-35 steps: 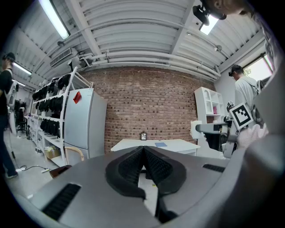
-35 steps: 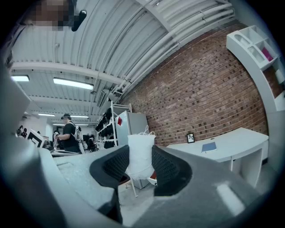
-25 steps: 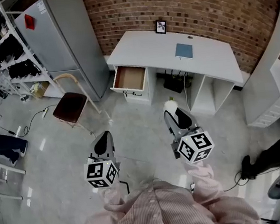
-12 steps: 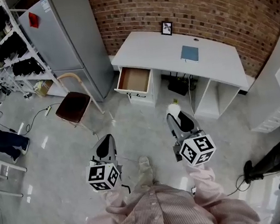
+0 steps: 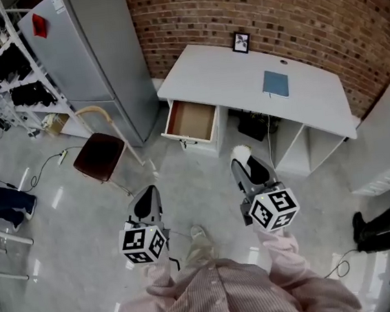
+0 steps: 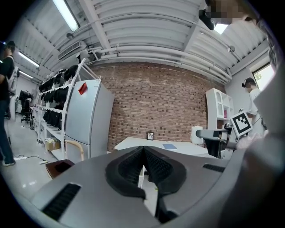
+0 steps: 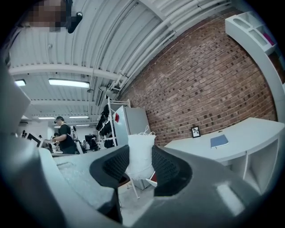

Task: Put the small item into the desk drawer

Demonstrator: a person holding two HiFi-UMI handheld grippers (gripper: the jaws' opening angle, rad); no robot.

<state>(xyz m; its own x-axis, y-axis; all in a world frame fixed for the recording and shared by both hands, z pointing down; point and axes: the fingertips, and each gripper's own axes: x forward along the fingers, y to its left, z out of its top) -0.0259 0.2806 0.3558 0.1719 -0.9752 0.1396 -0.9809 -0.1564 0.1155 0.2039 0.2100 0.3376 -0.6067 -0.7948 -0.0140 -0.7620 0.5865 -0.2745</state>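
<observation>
A white desk (image 5: 243, 84) stands against the brick wall, and its left drawer (image 5: 193, 120) is pulled open, showing a bare brown bottom. My right gripper (image 5: 241, 158) is shut on a small white mesh item (image 7: 140, 154), which sticks up between its pads; in the head view the item (image 5: 239, 153) shows at the jaw tips, short of the desk front. My left gripper (image 5: 147, 197) hangs lower left over the floor, shut with nothing in it (image 6: 143, 153). The desk (image 6: 171, 147) shows ahead in the left gripper view.
A blue notebook (image 5: 275, 83) and a small picture frame (image 5: 241, 42) lie on the desk. A grey fridge (image 5: 91, 55) and a brown-seated chair (image 5: 99, 157) stand left of the drawer. Shelving (image 5: 3, 75) lines the far left. Cables run across the floor.
The view has moved toward the desk; the open drawer and desk sit closer and slightly right. Both grippers hold the same pose, and the right still grips the white item.
</observation>
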